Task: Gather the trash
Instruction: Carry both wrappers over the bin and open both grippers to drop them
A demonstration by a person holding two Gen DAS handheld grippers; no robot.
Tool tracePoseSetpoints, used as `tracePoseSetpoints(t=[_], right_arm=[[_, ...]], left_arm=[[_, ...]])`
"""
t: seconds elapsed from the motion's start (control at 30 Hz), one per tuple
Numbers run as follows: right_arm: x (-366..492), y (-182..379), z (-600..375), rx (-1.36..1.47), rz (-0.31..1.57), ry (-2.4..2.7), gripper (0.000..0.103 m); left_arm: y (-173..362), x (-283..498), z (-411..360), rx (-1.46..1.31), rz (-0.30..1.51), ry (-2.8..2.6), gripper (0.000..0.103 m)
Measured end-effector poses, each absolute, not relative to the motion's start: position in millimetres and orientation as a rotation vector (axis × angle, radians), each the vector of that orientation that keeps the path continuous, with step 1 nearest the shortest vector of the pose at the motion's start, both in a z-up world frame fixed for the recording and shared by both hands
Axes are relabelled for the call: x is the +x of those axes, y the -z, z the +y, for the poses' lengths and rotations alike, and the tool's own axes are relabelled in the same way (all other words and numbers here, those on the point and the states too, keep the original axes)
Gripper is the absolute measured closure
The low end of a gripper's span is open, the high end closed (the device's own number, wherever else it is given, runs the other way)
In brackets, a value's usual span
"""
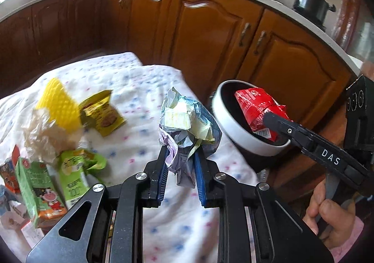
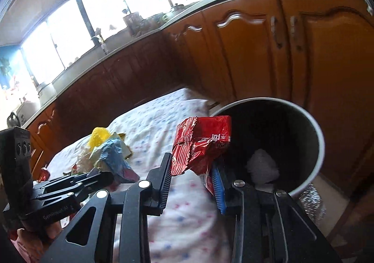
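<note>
My left gripper (image 1: pixel 180 165) is shut on a crumpled paper wad (image 1: pixel 187 120), blue, white and pale green, and holds it above the table. My right gripper (image 2: pixel 192 181) holds a red snack wrapper (image 2: pixel 201 143) at the mouth of the white bin (image 2: pixel 315 132); its jaws stand apart with the wrapper between them, resting on the right blue pad. In the left wrist view the right gripper (image 1: pixel 278 127) reaches into the bin (image 1: pixel 224 120) with the red wrapper (image 1: pixel 257 106). White crumpled trash (image 2: pixel 263 167) lies inside the bin.
The table with a dotted white cloth (image 1: pixel 145 80) carries a yellow foam net (image 1: pixel 58 104), a yellow sachet (image 1: pixel 102 113), a clear plastic bag (image 1: pixel 44 136), green packets (image 1: pixel 74 169) and a green carton (image 1: pixel 37 188). Wooden kitchen cabinets (image 1: pixel 205 36) stand behind.
</note>
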State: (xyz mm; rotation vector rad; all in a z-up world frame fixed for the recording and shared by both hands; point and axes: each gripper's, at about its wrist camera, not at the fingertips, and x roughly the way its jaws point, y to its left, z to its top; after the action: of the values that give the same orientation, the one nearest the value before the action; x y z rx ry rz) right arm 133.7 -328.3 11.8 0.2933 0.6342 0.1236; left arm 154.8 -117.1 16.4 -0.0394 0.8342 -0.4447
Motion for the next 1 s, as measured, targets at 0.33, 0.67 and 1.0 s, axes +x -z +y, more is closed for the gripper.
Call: tracePoseSetpoints(t=[0.33,0.67,1.0], right_arm=[[122,-11,-369,0.307,0.633,-0.037,0.070],[138,-4,-395,0.315,0.686,0.001,0.069],[158,6,-411,0.319,0.737,0.017,0.063]], left_arm=[[-29,159,-168,0.027,0.825,0.516,0.083],[-36,183,-229,0.103,0.857,0.554,0.083],[-14,211,-269,0.153,0.925,0.565,0.082]])
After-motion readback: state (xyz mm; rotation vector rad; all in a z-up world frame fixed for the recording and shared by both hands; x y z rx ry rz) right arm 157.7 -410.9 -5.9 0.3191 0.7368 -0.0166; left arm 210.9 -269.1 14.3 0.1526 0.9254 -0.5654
